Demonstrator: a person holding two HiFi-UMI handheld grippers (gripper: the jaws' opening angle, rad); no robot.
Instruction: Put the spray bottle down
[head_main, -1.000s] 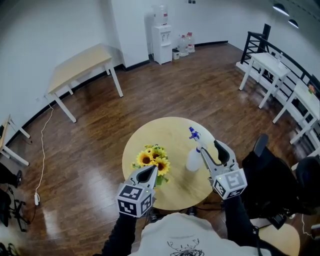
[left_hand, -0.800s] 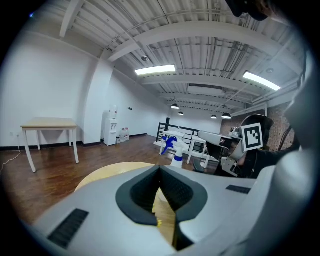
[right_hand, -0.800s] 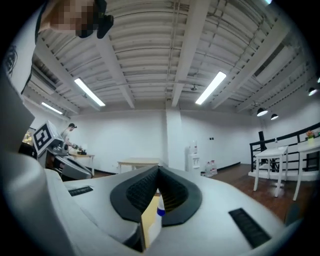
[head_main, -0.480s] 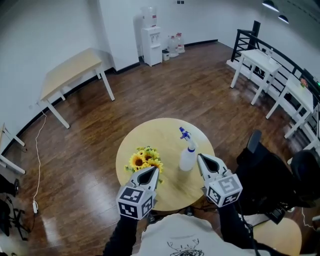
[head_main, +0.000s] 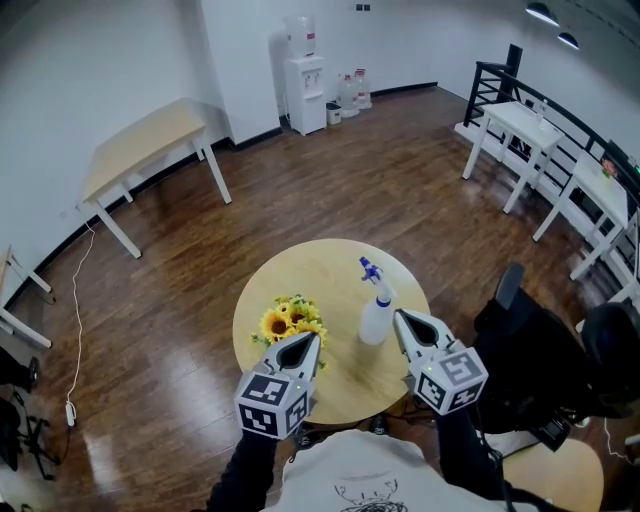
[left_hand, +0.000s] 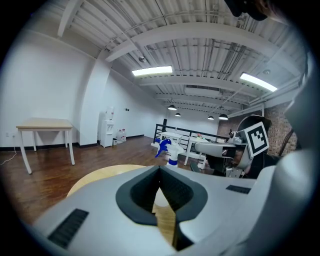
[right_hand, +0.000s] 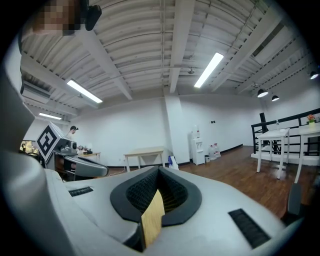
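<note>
The spray bottle (head_main: 374, 318), clear with a blue trigger head, stands upright on the round wooden table (head_main: 330, 265), right of centre. My right gripper (head_main: 398, 315) is shut and holds nothing. Its tip is just right of the bottle and apart from it. My left gripper (head_main: 308, 338) is shut and empty, hovering over the table's near edge beside the sunflowers (head_main: 290, 322). In the left gripper view the spray bottle (left_hand: 167, 149) shows beyond the closed left gripper (left_hand: 160, 170). In the right gripper view the bottle's top (right_hand: 172, 161) peeks over the closed right gripper (right_hand: 161, 171).
A black chair (head_main: 525, 335) stands close to the table's right side. A rectangular wooden table (head_main: 140, 145) is at the back left, a water dispenser (head_main: 306, 75) is against the far wall, and white tables (head_main: 520, 125) line a black railing on the right. Wooden floor surrounds the round table.
The right gripper's jaws, open beside the spray bottle a second ago, have shut with nothing between them. The bottle stays standing on the table. The left gripper looks unchanged.
</note>
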